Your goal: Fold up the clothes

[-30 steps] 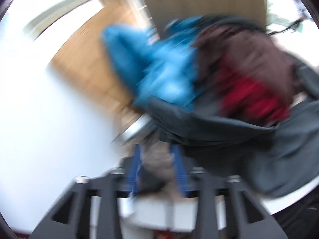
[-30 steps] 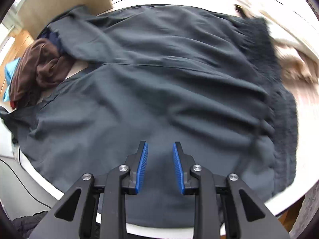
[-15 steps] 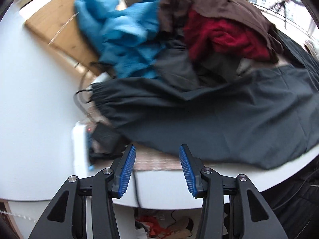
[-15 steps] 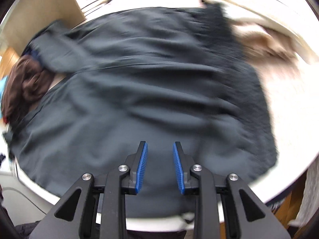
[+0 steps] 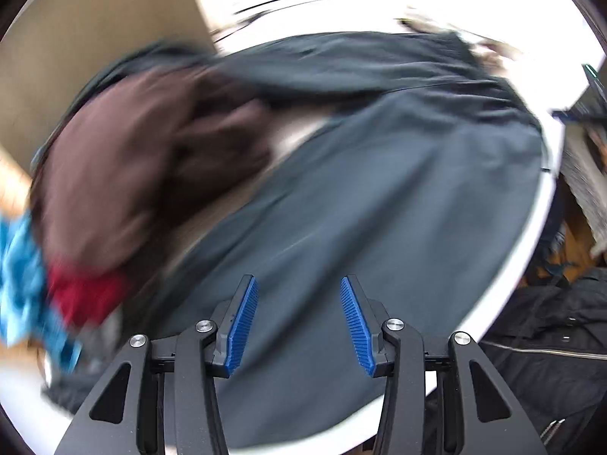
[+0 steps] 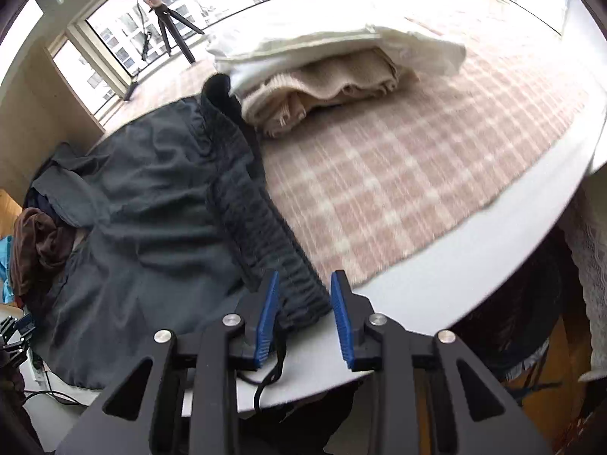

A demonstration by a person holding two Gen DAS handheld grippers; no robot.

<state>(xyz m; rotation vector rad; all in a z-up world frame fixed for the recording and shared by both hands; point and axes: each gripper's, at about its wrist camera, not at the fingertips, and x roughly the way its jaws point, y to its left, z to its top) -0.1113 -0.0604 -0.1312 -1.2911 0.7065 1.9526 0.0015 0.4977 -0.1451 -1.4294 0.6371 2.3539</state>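
Left wrist view is motion-blurred thru most of the frame: brown garment (image 5: 144, 174), red cloth (image 5: 85, 295) and blue cloth (image 5: 21, 284) at left are smears, edges unreadable; blue one is cut by the frame edge. Dark grey garment (image 5: 379, 204) blurs toward its far end, its shape there unclear, w/ pale smudges beyond it too vague to name. Black jacket (image 5: 550, 345) runs out of frame, lower right. Right wrist view: plaid cloth (image 6: 398, 174) is soft-blurred. Ribbed waistband (image 6: 261, 223) near end sits partly behind the right gripper (image 6: 303, 314) pads; cord below is half hidden by the frame. Clothes pile (image 6: 34, 242) is cut off at left.
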